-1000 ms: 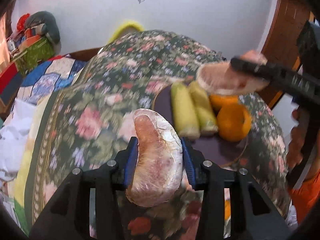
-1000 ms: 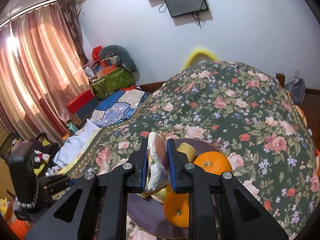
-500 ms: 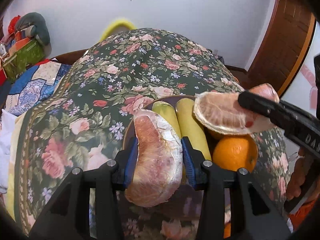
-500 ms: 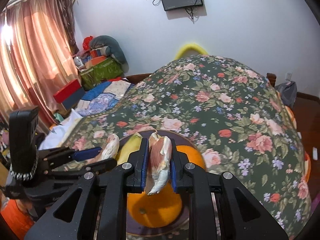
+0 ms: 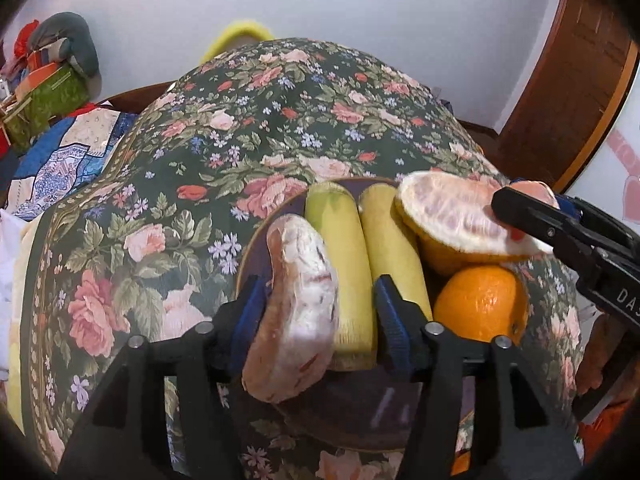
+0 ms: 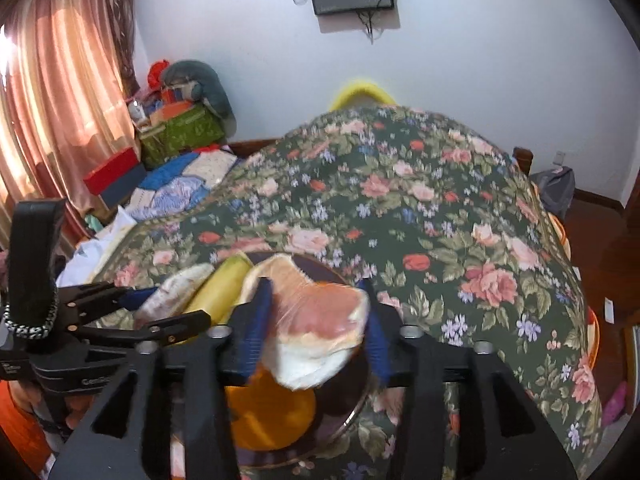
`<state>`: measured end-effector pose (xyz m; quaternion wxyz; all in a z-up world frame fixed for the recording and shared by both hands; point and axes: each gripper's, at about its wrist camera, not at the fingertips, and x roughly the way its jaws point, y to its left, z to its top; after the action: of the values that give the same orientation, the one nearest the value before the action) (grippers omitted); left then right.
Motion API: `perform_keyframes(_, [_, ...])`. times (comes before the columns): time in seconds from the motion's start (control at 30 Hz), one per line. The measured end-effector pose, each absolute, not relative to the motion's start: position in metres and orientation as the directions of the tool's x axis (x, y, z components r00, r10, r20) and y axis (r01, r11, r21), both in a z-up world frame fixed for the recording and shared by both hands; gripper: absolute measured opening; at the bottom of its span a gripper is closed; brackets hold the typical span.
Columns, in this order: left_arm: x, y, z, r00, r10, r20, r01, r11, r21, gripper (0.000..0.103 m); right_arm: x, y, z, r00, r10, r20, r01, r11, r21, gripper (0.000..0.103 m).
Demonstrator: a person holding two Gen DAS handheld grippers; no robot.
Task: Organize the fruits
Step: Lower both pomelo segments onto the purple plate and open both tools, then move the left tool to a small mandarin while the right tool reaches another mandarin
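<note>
The left gripper [image 5: 320,312] has its blue-padded fingers [image 5: 390,320] spread wide; a wrapped pomelo wedge [image 5: 296,312] leans against the left pad, with a clear gap to the right one, so the jaws no longer pinch it. The wedge sits between the fingers, over the near left part of the dark plate [image 5: 360,420]. Just ahead and to the right of this gripper, two yellow-green bananas [image 5: 348,264] lie side by side on the plate, and an orange [image 5: 480,304] rests just to the right of the right finger.

The right gripper [image 6: 316,328] is likewise opened wide. Between its pads is a second pomelo piece [image 6: 320,324], pink flesh toward the camera; whether either pad touches it I cannot tell. It sits on top of the orange [image 6: 272,420], which lies below the fingers on the plate [image 6: 352,412]. From the left wrist view this piece [image 5: 452,220] rests above the orange, beside the bananas.

The plate stands on a floral tablecloth [image 6: 440,216] stretching ahead of both tools.
</note>
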<state>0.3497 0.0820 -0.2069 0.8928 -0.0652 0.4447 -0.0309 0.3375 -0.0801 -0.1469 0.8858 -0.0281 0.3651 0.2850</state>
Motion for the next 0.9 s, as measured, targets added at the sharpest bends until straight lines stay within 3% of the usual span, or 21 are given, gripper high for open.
perform_keyframes(0.13, [0.342, 0.081, -0.206, 0.606, -0.107, -0.789, -0.001, 0.991, -0.136, 0.06, 0.335, -0.086, -0.151, 0.574, 0.471, -0.669, -0.51, 0.845, 0.158, 0.061])
perform_keyframes(0.57, [0.305, 0.083, -0.174, 0.642, -0.092, -0.761, -0.013, 0.991, -0.131, 0.062, 0.306, -0.098, -0.143, 0.562, 0.464, -0.685, -0.513, 0.845, 0.152, 0.061])
perform_keyframes(0.9, [0.253, 0.072, -0.126, 0.708, -0.062, -0.704, -0.006, 0.996, -0.093, 0.065, 0.257, -0.106, -0.103, 0.605, 0.504, -0.616, -0.534, 0.831, 0.156, 0.061])
